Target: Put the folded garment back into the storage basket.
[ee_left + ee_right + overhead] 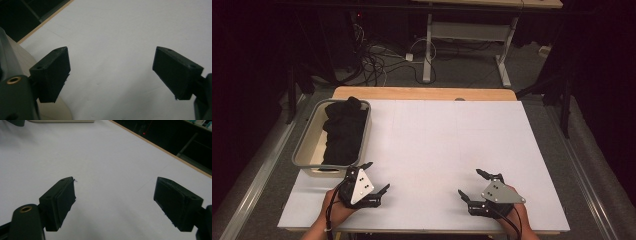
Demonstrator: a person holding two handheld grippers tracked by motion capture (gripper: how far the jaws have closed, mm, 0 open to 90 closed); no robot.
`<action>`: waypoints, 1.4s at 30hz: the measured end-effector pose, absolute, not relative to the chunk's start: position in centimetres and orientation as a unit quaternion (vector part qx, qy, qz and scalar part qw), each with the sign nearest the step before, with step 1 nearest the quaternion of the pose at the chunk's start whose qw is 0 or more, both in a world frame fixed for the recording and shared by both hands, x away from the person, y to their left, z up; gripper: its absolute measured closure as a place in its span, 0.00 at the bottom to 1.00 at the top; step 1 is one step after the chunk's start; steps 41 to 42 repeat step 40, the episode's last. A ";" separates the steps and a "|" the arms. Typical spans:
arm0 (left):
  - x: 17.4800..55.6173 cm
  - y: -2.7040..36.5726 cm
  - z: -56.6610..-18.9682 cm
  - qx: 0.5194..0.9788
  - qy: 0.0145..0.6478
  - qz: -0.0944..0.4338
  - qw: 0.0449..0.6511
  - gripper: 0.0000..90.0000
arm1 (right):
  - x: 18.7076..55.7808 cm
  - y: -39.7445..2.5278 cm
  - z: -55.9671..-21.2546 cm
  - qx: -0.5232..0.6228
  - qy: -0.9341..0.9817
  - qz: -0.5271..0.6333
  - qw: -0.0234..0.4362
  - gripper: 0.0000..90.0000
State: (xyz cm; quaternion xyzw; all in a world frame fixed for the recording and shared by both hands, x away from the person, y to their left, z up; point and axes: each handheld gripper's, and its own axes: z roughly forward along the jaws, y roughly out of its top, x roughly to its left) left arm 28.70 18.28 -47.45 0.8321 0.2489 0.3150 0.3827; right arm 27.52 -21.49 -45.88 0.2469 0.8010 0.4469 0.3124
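Observation:
A grey bin sits at the table's left edge with a heap of black cloth in it. My left gripper rests open on the white sheet just in front of the bin's near right corner. In the left gripper view its jaws stand wide apart over bare sheet, with the bin's beige wall close at the left. My right gripper lies open near the front edge, to the right of the middle. In the right gripper view that gripper holds nothing between its jaws.
The white sheet covers most of the wooden table. Behind the table are a dark floor with cables and a desk frame. In the right gripper view the bin's base shows at the top edge.

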 end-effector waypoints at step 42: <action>28.9 17.7 -47.6 0.840 0.236 0.319 0.371 0.16 | 28.0 -22.1 -45.9 0.259 0.795 0.445 0.322 0.20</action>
